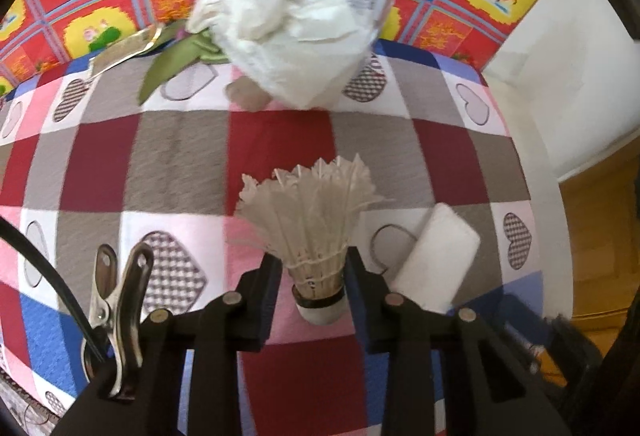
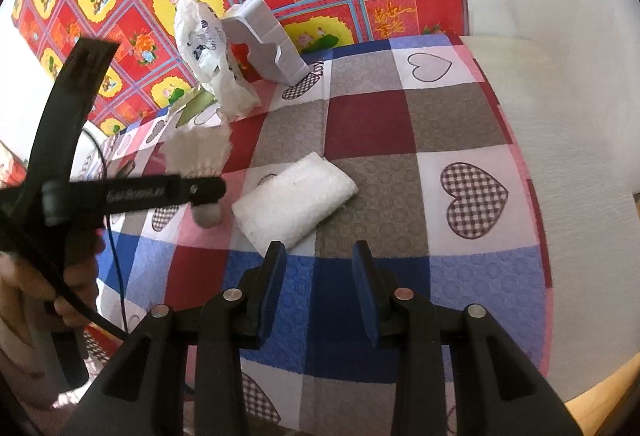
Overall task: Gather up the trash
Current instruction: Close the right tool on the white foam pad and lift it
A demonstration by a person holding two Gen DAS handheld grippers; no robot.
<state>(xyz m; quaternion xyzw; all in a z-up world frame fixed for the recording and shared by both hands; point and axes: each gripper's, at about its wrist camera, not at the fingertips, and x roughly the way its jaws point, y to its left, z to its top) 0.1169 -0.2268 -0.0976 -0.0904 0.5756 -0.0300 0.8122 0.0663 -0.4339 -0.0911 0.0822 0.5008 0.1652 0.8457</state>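
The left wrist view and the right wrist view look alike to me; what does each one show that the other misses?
Only the left wrist view shows the left gripper head-on, closed on the shuttlecock just above its cork, and a metal clip on the rig. Only the right wrist view shows the right gripper open over the cloth with nothing between its fingers, a hand on the other tool, and the white box clearly. Both show the checked tablecloth, the folded tissue and the white bag.
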